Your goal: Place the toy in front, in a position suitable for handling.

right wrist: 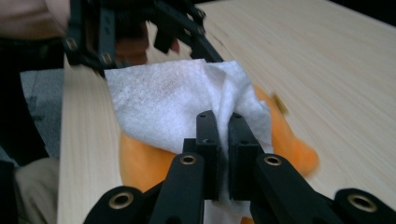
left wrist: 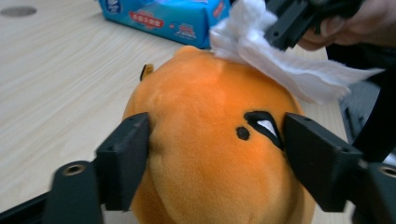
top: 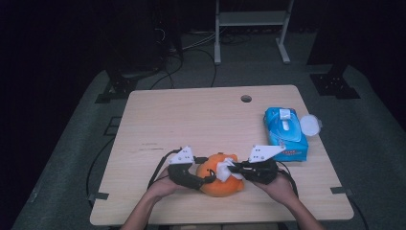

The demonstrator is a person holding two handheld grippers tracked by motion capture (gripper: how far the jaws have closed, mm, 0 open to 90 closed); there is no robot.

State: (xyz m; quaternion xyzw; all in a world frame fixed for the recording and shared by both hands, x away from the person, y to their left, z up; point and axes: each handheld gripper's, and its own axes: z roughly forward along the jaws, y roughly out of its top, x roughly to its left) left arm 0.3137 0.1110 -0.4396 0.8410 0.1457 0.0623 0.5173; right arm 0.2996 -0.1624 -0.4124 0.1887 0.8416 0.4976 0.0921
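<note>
Clearly the right gripper point(right wrist: 223, 140) had its jaws pinched tight on a white wipe point(right wrist: 168, 105), the sheet bunched between the pads and spreading out over the orange plush toy point(right wrist: 140, 158) beneath it. On the other side, the left gripper point(left wrist: 217, 149) stood part-way open, its two jaws set against the flanks of the toy point(left wrist: 210, 140) and seemingly bracing it; the pads looked to press the plush lightly, though how firm that hold was I could not tell. From above, the two grippers met at the toy point(top: 218, 184), the left gripper point(top: 203, 179) at its left and the right gripper point(top: 237, 167) at its right, with the wipe point(top: 224, 170) draped across the top of the toy. It sat on the wooden table point(top: 191, 120) near the person's edge, between both hands. Well apart, toward the far right of the table, lay a blue pack of wipes point(top: 285, 132) with its lid flipped open. As a judgement, a sheet was already drawn from the pack and brought onto the toy, so the wiping seemed under way; what remained was likely to work the cloth over the rest of the plush and set the wipe aside.
</note>
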